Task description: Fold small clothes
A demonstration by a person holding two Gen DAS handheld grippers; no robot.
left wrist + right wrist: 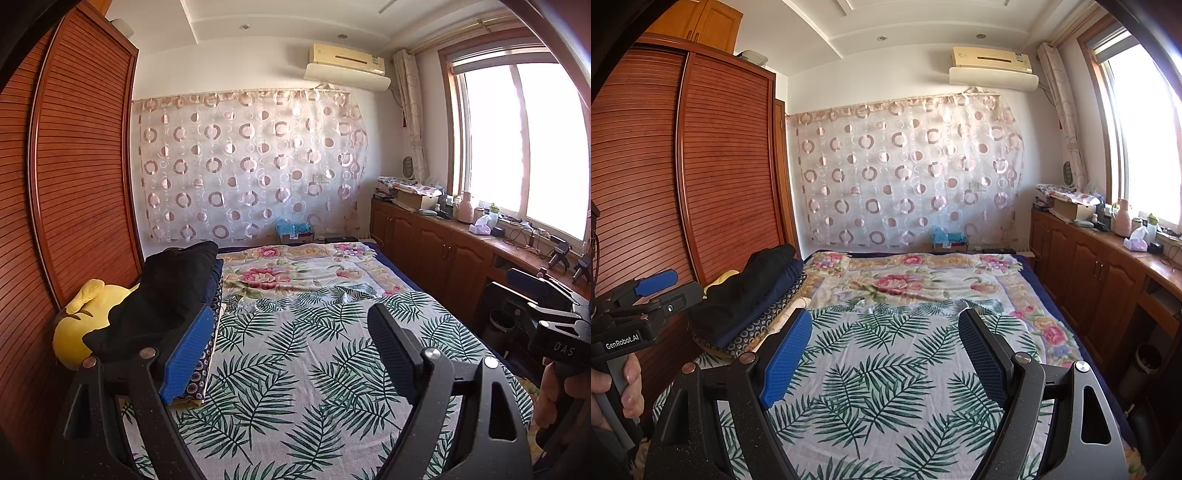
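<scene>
yellow plush [79, 325]: partly hidden behind folded clothes stack [162, 295] | bed [295, 369]: near end cut off

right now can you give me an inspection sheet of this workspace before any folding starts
surface: bed under a palm-leaf sheet, floral blanket beyond it.
job's things: stack of folded clothes at the bed's left edge, black piece on top; nothing loose lies on the sheet.
clutter: yellow plush toy beside the stack.
grippers: left claw open, empty; right claw open, empty; both above the sheet.
cables: wires on the window counter.
surroundings: slatted wooden wardrobe left, circle-pattern curtain on the far wall, air conditioner above, window right.
</scene>
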